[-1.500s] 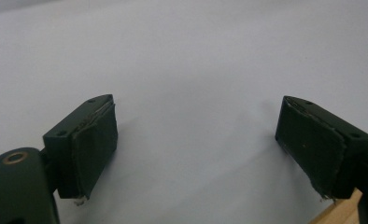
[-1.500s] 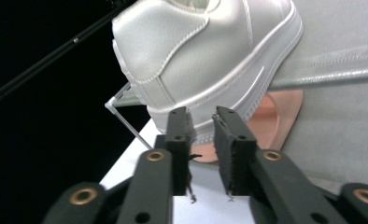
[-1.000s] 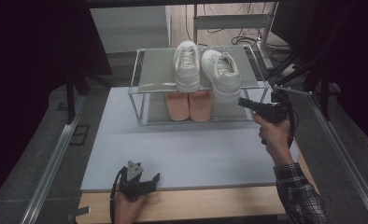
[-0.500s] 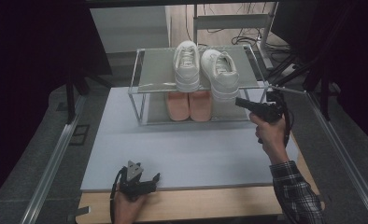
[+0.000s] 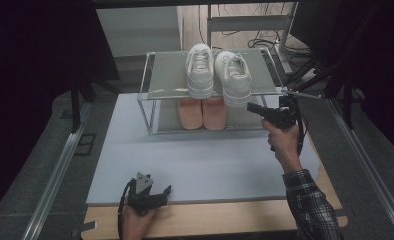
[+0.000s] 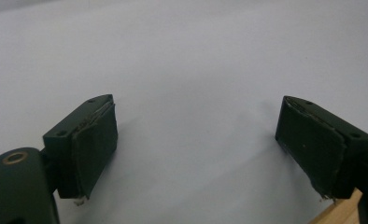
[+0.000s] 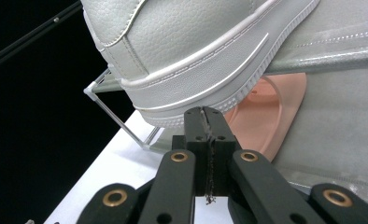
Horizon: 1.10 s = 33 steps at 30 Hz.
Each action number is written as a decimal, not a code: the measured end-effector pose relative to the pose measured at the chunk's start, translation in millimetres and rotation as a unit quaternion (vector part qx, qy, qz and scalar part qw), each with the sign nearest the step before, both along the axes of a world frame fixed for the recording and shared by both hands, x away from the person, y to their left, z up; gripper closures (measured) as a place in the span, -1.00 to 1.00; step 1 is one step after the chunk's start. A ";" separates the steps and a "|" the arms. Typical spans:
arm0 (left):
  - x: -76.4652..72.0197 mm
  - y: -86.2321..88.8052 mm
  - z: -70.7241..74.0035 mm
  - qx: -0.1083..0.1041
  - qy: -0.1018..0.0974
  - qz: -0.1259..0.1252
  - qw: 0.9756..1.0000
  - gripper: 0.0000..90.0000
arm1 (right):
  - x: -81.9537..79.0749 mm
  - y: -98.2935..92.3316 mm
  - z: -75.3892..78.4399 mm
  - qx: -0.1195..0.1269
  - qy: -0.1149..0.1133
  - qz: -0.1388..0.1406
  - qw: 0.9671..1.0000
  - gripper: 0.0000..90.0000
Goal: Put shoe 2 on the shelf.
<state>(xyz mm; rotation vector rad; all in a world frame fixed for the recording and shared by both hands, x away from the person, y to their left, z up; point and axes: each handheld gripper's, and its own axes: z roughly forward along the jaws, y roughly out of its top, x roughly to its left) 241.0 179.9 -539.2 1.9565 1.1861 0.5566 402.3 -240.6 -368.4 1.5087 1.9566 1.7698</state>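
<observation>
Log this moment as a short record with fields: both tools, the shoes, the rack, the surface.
right tool: shut, empty, tip just in front of the right white sneaker's heel
left tool: open, empty, low over the grey mat at its near edge
top shelf: pair of white sneakers, heels toward the person
lower shelf: pair of pink shoes
rack: two shelves, thin metal frame, on the mat's far side

Sneakers (image 5: 217,75) on rack (image 5: 157,92) top shelf; slippers (image 5: 202,112) on shelf beneath; rack on mat (image 5: 195,160).
</observation>
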 end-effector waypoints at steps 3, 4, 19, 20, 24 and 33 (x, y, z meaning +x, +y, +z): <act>0.0 0.0 0.0 0.000 0.000 0.000 1.000 -0.71 | 2.2 3.2 -1.5 -0.001 0.001 -0.002 1.000 0.99; 0.0 0.0 0.0 0.000 0.000 0.000 1.000 -0.71 | 3.2 4.2 -1.7 0.005 0.002 -0.002 1.000 1.00; -0.1 0.0 0.0 0.000 0.000 0.000 1.000 -0.71 | 13.8 19.2 -1.5 -0.005 0.007 -0.007 1.000 0.99; -0.1 0.0 0.0 0.000 0.000 0.000 1.000 -0.71 | 14.8 20.2 -1.5 -0.004 0.006 -0.007 1.000 0.99; -0.1 0.0 0.1 0.000 0.000 0.000 1.000 -0.71 | 18.6 26.1 -2.0 -0.006 0.006 -0.011 1.000 0.99; -0.1 0.0 0.1 0.000 0.000 0.000 1.000 -0.71 | 24.3 30.4 -1.5 -0.009 0.009 -0.015 1.000 1.00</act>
